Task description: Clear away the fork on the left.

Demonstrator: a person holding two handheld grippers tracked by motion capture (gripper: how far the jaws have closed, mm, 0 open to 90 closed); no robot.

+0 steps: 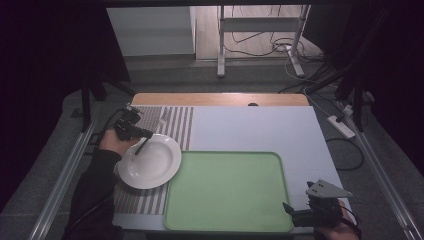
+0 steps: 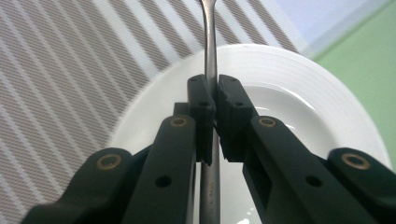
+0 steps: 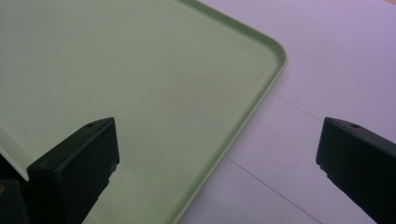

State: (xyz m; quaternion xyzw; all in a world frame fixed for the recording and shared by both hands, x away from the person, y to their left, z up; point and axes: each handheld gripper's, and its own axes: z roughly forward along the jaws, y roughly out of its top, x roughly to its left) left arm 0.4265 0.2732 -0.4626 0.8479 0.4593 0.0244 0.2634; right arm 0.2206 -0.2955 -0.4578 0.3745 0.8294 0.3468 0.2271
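A white plate point(image 1: 155, 165) lies on a striped placemat point(image 1: 175, 122) at the table's left. My left gripper point(image 1: 142, 145) hovers over the plate's near-left rim, shut on the thin metal handle of a utensil point(image 2: 208, 42). In the left gripper view the handle runs up between the black pads point(image 2: 201, 100) over the plate point(image 2: 303, 88); its working end is hidden. At the front right corner my right gripper point(image 1: 295, 210) sits still over the edge of the green tray point(image 1: 270, 160). Its jaws stand wide open with nothing between them above the tray point(image 3: 140, 70).
The green tray point(image 1: 230, 220) takes up the table's middle and front. A pale table cover point(image 1: 260, 125) lies behind and right of it. A wooden table edge point(image 1: 220, 98) runs along the back. Metal rails point(image 1: 65, 175) flank both sides.
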